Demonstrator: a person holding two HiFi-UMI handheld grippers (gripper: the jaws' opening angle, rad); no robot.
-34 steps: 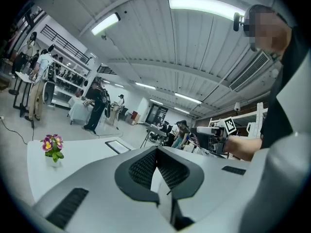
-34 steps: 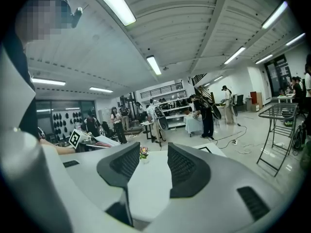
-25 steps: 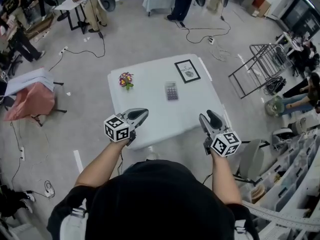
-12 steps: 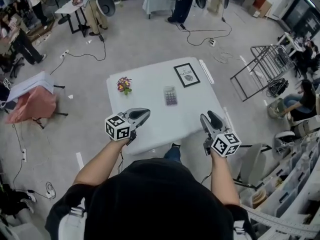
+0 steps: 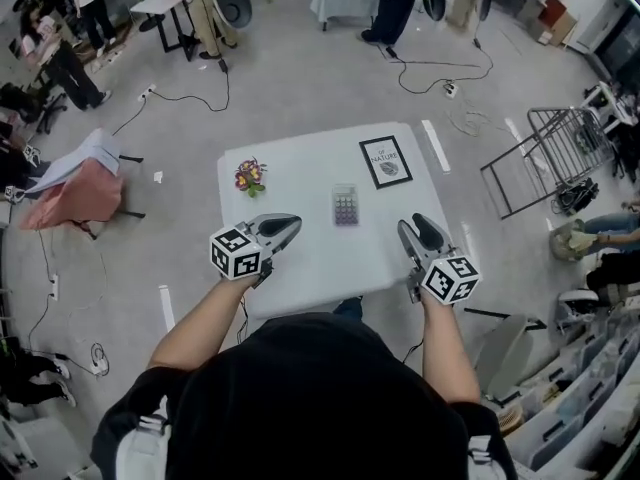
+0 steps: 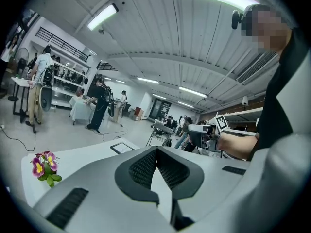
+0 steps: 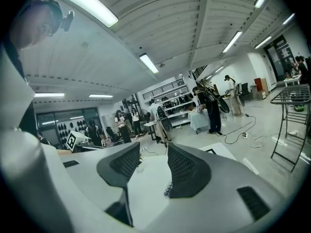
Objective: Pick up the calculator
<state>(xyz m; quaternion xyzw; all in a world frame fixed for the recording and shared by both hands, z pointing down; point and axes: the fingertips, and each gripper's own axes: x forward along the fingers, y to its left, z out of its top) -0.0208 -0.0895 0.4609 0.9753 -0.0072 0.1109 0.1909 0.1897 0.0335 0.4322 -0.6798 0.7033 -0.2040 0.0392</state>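
— Two things: how does each hand's tool stand, and where is the calculator (image 5: 346,206)?
— Left gripper (image 5: 293,224) pressed together, empty; right gripper (image 5: 417,227) spread, only the white table (image 5: 300,258) showing between its jaws. Calculator lies flat on that table, ahead of both and touched by neither, near a framed print (image 5: 385,161), flowers (image 5: 250,176) off to its left.

You have bright, even light from long ceiling strips (image 6: 103,16), which blow out to white glare. Shadows on the table (image 5: 300,183) are faint and soft. Both gripper views bend strongly toward dark round edges; the far people (image 7: 121,123) seem slightly blurred, perhaps out of focus.
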